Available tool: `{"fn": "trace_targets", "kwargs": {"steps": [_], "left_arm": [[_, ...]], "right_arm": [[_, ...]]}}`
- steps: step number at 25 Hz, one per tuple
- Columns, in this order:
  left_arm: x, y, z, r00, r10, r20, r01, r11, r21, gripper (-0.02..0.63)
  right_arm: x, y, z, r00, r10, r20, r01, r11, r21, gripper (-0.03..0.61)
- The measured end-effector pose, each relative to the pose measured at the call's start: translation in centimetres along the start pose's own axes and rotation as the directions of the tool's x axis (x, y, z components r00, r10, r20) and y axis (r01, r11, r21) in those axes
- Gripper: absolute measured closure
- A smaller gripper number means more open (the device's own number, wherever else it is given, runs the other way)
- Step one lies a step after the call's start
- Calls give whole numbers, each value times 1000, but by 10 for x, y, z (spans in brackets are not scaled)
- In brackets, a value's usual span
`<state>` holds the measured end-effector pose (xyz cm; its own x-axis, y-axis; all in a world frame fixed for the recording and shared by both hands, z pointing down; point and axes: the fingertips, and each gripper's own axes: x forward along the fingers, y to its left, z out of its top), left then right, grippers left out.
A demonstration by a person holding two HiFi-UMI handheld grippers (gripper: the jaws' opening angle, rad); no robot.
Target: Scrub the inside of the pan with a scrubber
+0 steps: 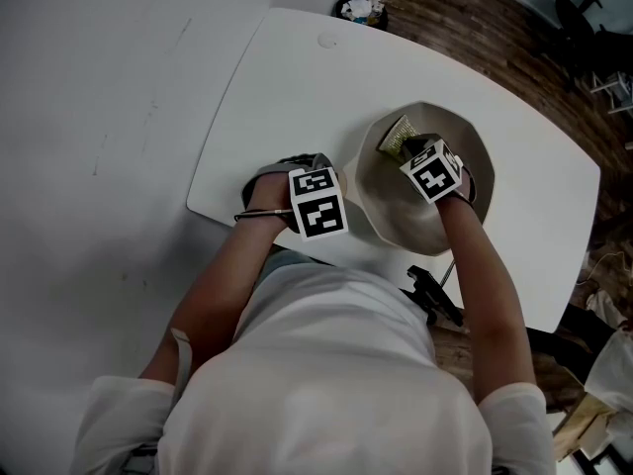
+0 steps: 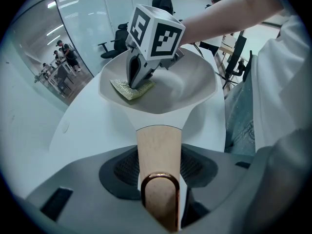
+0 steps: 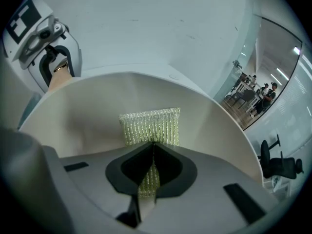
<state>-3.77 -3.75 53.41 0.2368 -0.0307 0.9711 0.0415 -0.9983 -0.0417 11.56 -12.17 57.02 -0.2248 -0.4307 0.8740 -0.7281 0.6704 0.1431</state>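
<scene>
A cream pan (image 1: 425, 211) sits on the white table (image 1: 287, 87), its pale wooden handle (image 2: 158, 145) pointing toward me. My left gripper (image 2: 158, 167) is shut on that handle, both pads pressed to its sides. My right gripper (image 3: 152, 147) reaches down into the pan and is shut on a yellow-green mesh scrubber (image 3: 151, 125). The scrubber's free end lies flat against the pan's inner wall (image 3: 92, 113). In the head view the scrubber (image 1: 398, 135) shows at the pan's far side, just beyond the right gripper's marker cube (image 1: 432, 171). From the left gripper view, the right gripper (image 2: 139, 79) stands over the scrubber (image 2: 130, 89).
A black tool (image 1: 432, 295) and a thin rod (image 1: 447, 268) lie at the table's near edge, right of my body. Small items (image 1: 361, 8) stand past the far edge. Wooden floor lies to the right; office chairs and people are behind glass (image 2: 66, 57).
</scene>
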Motion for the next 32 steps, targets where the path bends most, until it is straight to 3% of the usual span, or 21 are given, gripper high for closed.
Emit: {"fn": "trace_targets", "kwargs": {"steps": [15,27,32], "left_arm": [[0,1,1,1000,-2,8,2,1000,-2,397],[1,1,1,1000,-5,6,5,1000,0,397],[1,1,1,1000,-8,5,8,1000,0,397]], "right_arm": [[-19,-15,-55,974,-51,-221,38,997,-64,554],[-34,7,-84,947,29,-319,-51,997,-63,554],[-39,19,-87,944,103,-314,-115,993,-21,552]]}}
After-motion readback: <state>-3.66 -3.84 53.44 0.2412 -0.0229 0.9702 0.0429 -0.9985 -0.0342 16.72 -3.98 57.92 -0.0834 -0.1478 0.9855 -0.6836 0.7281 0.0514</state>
